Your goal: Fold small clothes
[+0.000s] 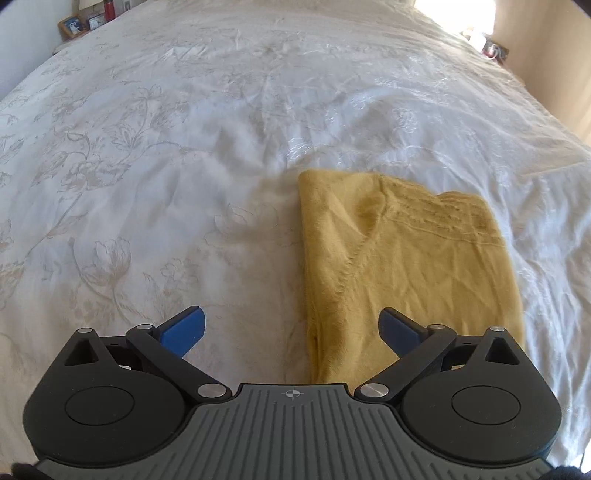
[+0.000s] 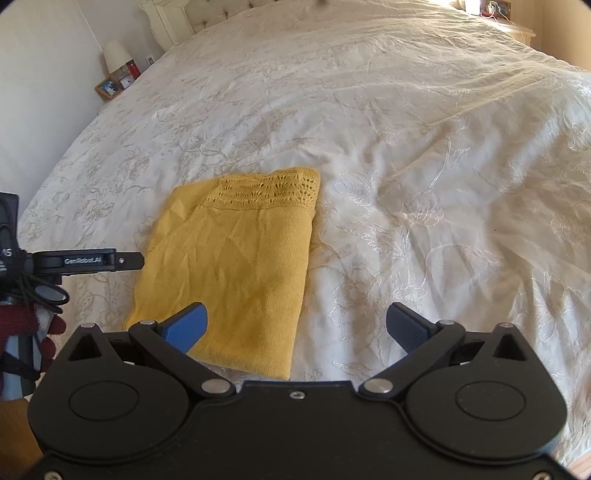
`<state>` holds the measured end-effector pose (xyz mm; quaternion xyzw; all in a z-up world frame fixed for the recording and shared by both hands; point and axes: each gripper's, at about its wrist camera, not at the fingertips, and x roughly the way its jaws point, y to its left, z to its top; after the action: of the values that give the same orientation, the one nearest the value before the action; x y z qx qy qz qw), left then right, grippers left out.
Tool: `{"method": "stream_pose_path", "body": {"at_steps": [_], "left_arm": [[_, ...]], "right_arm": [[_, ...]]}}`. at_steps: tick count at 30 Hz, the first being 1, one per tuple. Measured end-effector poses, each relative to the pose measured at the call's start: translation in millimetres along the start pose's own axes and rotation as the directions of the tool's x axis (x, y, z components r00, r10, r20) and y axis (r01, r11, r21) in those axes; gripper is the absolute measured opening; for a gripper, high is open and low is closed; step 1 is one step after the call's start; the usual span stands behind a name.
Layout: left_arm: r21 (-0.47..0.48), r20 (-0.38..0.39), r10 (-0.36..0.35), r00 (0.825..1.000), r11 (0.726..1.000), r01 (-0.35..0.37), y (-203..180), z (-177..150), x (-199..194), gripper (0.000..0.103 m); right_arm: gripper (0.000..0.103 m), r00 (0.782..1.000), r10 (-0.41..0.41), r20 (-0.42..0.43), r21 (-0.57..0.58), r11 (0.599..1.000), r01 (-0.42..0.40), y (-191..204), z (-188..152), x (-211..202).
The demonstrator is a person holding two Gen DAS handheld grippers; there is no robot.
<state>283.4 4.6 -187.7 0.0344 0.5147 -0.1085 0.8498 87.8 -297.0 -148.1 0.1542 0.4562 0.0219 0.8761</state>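
Note:
A yellow knit garment (image 1: 406, 266) lies folded into a rectangle on the white embroidered bedspread (image 1: 166, 155). It also shows in the right wrist view (image 2: 229, 266), with a lacy band at its far end. My left gripper (image 1: 293, 328) is open and empty, held above the garment's near left edge. My right gripper (image 2: 297, 328) is open and empty, above the garment's near right corner. The left gripper's body (image 2: 88, 261) shows at the left of the right wrist view, beside the garment.
The bed fills both views. A nightstand (image 2: 110, 86) with a lamp (image 2: 116, 55), photo frame and clock stands at the far left by the headboard (image 2: 177, 22). A second bedside table (image 1: 495, 48) with small items is at the far right.

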Motion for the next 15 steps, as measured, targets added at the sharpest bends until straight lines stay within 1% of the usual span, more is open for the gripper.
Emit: {"method": "stream_pose_path", "body": {"at_steps": [3, 4, 6, 12, 15], "left_arm": [[0.002, -0.059, 0.055, 0.997, 0.998, -0.055, 3.3, 2.5, 25.4, 0.102], [-0.001, -0.082, 0.060, 0.995, 0.998, -0.061, 7.4, 2.1, 32.7, 0.103], [-0.025, -0.108, 0.050, 0.993, 0.998, -0.053, 14.5, 0.6, 41.8, 0.103], [-0.063, -0.124, 0.015, 0.992, 0.998, -0.023, 21.7, -0.5, 46.5, 0.103], [-0.060, -0.105, 0.001, 0.995, 0.998, -0.008, 22.6, -0.1, 33.3, 0.102]], "right_arm": [[0.102, 1.000, 0.000, -0.010, 0.001, 1.000, 0.000, -6.0, 5.6, 4.4], [0.102, 1.000, 0.000, -0.014, 0.001, 1.000, 0.000, -7.8, 7.7, 6.2], [0.102, 1.000, 0.001, -0.025, -0.001, 1.000, -0.001, -11.4, 11.7, 10.6], [0.102, 0.999, 0.003, -0.039, -0.025, 1.000, -0.004, -15.9, 24.5, 19.8], [0.102, 1.000, 0.009, -0.023, -0.046, 0.999, -0.010, -10.6, 31.0, 17.7]]}}
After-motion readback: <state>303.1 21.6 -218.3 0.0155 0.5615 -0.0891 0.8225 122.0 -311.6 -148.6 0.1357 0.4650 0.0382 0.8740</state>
